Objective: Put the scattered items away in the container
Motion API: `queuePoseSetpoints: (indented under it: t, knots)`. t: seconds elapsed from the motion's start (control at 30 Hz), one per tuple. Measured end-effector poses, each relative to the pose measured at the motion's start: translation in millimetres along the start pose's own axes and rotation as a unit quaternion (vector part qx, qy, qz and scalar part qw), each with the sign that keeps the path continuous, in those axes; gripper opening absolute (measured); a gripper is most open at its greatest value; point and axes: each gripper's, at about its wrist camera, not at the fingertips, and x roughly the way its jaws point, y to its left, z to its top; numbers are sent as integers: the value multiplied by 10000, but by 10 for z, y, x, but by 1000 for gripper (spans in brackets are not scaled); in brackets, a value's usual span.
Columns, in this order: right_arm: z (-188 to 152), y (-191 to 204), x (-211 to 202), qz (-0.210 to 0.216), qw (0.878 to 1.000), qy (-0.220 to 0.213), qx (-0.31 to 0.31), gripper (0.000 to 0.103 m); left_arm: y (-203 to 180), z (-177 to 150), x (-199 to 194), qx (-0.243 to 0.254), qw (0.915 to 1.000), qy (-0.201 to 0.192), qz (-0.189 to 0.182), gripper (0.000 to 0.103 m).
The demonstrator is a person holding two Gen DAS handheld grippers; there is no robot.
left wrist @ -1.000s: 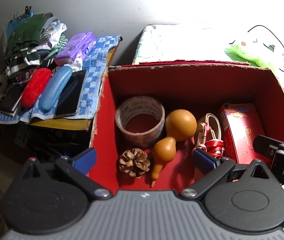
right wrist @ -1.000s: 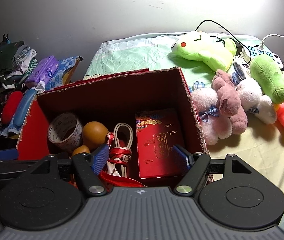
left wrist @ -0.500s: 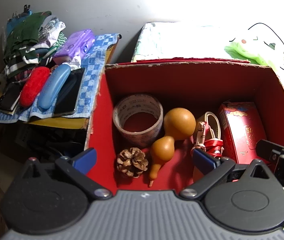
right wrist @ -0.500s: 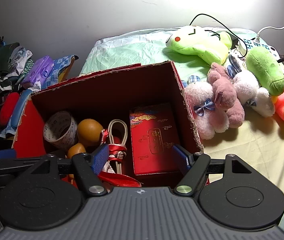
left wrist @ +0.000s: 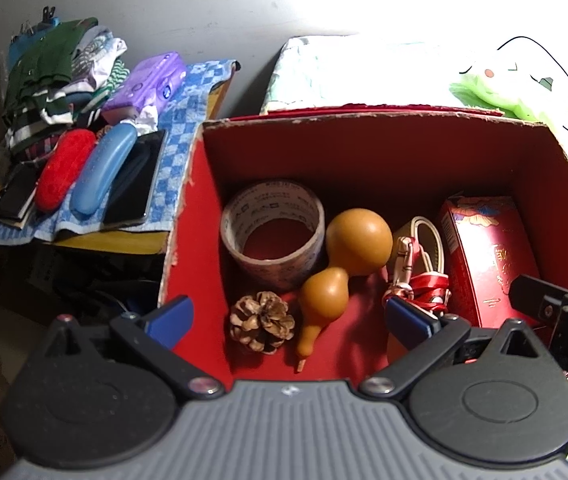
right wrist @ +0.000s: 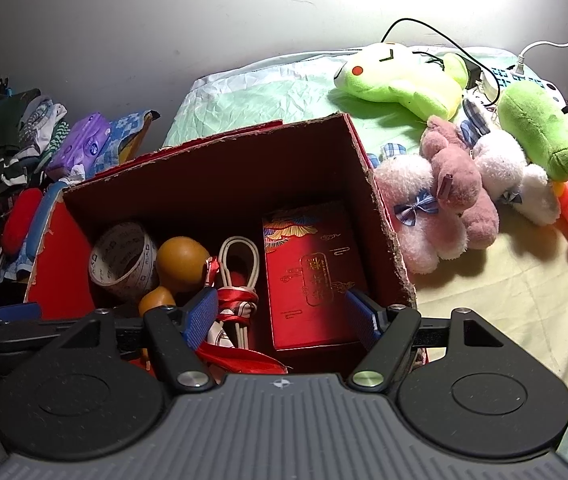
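A red cardboard box [left wrist: 187,236] [right wrist: 384,216] stands open on the bed. In it lie a tape roll [left wrist: 271,232] [right wrist: 121,258], an orange gourd [left wrist: 344,256] [right wrist: 181,258], a pine cone [left wrist: 261,322], a cream cord with red ribbon [left wrist: 420,268] [right wrist: 239,276] and a red gift box [left wrist: 484,256] [right wrist: 312,272]. My left gripper [left wrist: 288,316] is open and empty over the box's near left part. My right gripper [right wrist: 281,316] is open and empty over the near right part, above the gift box.
A side table [left wrist: 95,240] at the left holds folded clothes [left wrist: 51,76], a purple pack [left wrist: 147,84], red and blue cases [left wrist: 103,168] and phones. Several plush toys [right wrist: 444,196] lie on the bed to the right of the box, with cables behind them.
Both grippers have shifted slightly over the box; the right wrist view has drifted a little to the right. Nothing was taken hold of or let go.
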Motion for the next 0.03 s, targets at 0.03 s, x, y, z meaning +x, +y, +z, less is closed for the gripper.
queuePoseSetpoints:
  t: [0.03]
  knots:
    - [2,0,3,5,10000,0,-1,73,-7,-2,-1,12,10000,-24,40,101]
